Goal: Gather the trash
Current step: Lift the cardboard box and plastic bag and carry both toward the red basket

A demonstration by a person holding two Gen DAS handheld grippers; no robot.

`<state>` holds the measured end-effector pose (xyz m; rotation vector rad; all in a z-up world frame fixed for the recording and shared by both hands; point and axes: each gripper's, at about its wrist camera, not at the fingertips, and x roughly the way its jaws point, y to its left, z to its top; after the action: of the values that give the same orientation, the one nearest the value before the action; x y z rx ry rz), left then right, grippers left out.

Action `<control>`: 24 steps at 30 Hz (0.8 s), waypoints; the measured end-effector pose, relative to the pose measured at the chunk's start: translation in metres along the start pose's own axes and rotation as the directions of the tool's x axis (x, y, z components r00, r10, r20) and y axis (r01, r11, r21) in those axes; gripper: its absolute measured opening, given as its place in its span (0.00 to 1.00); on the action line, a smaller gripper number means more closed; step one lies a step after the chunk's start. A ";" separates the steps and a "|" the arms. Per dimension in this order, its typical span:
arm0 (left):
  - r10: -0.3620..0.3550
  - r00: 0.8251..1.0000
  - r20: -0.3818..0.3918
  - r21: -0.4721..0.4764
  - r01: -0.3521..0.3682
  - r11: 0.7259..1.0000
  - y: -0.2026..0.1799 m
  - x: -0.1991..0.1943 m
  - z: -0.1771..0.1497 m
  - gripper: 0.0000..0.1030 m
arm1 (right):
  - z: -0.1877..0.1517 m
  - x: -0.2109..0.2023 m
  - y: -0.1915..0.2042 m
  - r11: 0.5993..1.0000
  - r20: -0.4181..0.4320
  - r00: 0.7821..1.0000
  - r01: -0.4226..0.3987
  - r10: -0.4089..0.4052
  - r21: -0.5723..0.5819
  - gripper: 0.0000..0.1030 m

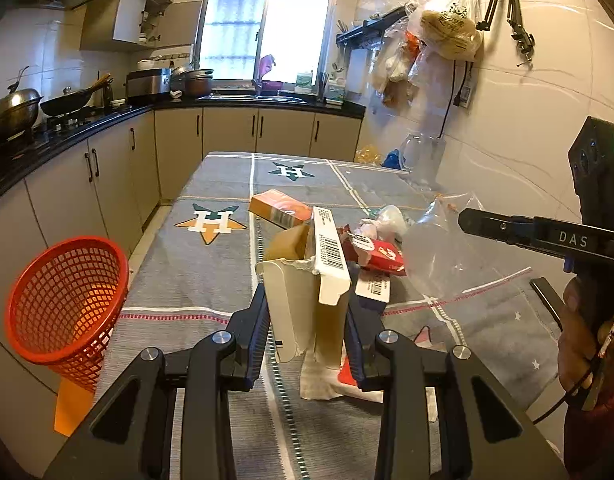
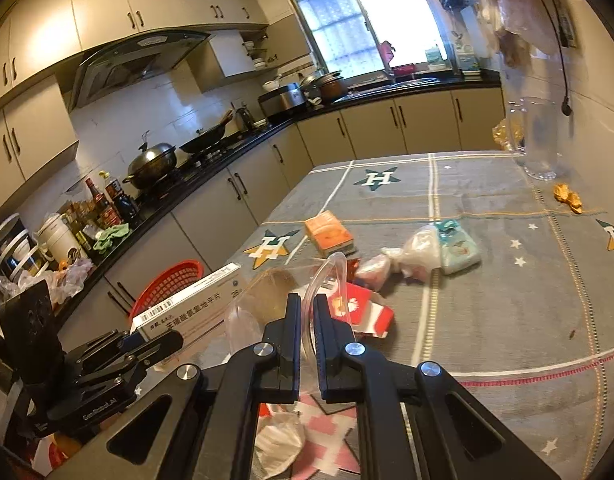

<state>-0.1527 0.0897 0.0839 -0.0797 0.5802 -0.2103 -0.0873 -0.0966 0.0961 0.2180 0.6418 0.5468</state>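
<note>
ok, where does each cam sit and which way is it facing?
Left wrist: on the left gripper, facing along the table toward the window; fingers clamp a white carton; red basket at left; the right gripper and the person's hand enter at right.
Right wrist: on the right gripper, facing across the table toward the stove; fingers pinch a clear plastic bag; left gripper lower left.
Shared: orange box, red packet, basket, carton.

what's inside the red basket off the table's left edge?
Through the red basket's open mouth, the left wrist view shows only bare orange-red mesh; no trash visible. Its far bottom is dim, so small scraps can't be excluded. In the right wrist view only its rim shows, behind the white box.
</note>
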 end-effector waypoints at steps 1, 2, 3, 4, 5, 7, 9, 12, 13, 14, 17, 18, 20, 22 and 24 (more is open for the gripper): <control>0.007 1.000 0.001 -0.004 -0.007 1.000 0.002 0.000 0.000 0.32 | 0.000 0.002 0.003 1.000 -0.003 1.000 -0.005 0.005 -0.005 0.07; 0.010 1.000 0.001 -0.006 -0.010 1.000 0.004 0.000 0.000 0.32 | 0.001 0.003 0.005 1.000 -0.005 1.000 -0.010 0.010 -0.010 0.07; 0.013 1.000 0.001 -0.009 -0.012 1.000 0.005 -0.001 0.000 0.32 | 0.001 0.005 0.009 1.000 -0.008 1.000 -0.014 0.014 -0.016 0.07; 0.015 1.000 0.001 -0.010 -0.015 1.000 0.007 -0.001 0.000 0.32 | 0.001 0.007 0.012 1.000 -0.010 1.000 -0.020 0.019 -0.022 0.07; 0.017 1.000 0.001 -0.013 -0.017 1.000 0.009 -0.002 -0.001 0.31 | 0.001 0.007 0.015 0.999 -0.011 1.000 -0.023 0.023 -0.026 0.07; 0.018 1.000 -0.001 -0.016 -0.018 1.000 0.011 -0.002 -0.002 0.31 | 0.002 0.010 0.020 0.999 -0.014 0.999 -0.032 0.032 -0.036 0.07; 0.020 1.000 -0.002 -0.016 -0.020 1.000 0.012 -0.002 -0.003 0.31 | 0.003 0.013 0.024 0.998 -0.017 0.999 -0.037 0.037 -0.043 0.07; 0.020 1.000 -0.001 -0.020 -0.020 1.000 0.015 -0.004 -0.003 0.31 | 0.003 0.018 0.029 0.998 -0.025 0.999 -0.044 0.042 -0.049 0.07; 0.022 1.000 0.000 -0.021 -0.022 1.000 0.016 -0.004 -0.003 0.31 | 0.002 0.019 0.030 0.998 -0.028 0.999 -0.045 0.043 -0.050 0.07; 0.023 1.000 0.001 -0.022 -0.023 0.999 0.015 -0.005 -0.002 0.32 | 0.002 0.021 0.031 0.998 -0.031 0.999 -0.046 0.044 -0.052 0.07; 0.031 1.000 0.005 -0.027 -0.031 0.999 0.017 -0.006 -0.002 0.32 | 0.002 0.024 0.032 0.997 -0.038 0.998 -0.046 0.044 -0.055 0.07; 0.036 0.999 0.006 -0.028 -0.035 0.999 0.018 -0.007 -0.002 0.32 | 0.001 0.025 0.033 0.997 -0.040 0.998 -0.046 0.044 -0.055 0.07; 0.050 0.999 0.011 -0.030 -0.049 0.998 0.019 -0.008 -0.002 0.32 | 0.001 0.028 0.034 0.997 -0.046 0.998 -0.047 0.044 -0.057 0.07; 0.062 0.998 0.017 -0.035 -0.061 0.997 0.022 -0.010 -0.002 0.32 | 0.000 0.030 0.036 0.997 -0.053 0.997 -0.050 0.047 -0.060 0.07; 0.075 0.997 0.022 -0.037 -0.074 0.997 0.023 -0.011 -0.002 0.32 | 0.000 0.032 0.039 0.996 -0.057 0.997 -0.054 0.051 -0.065 0.07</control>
<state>-0.1588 0.1149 0.0848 -0.0957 0.5632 -0.1263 -0.0822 -0.0461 0.0933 0.1576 0.6715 0.6255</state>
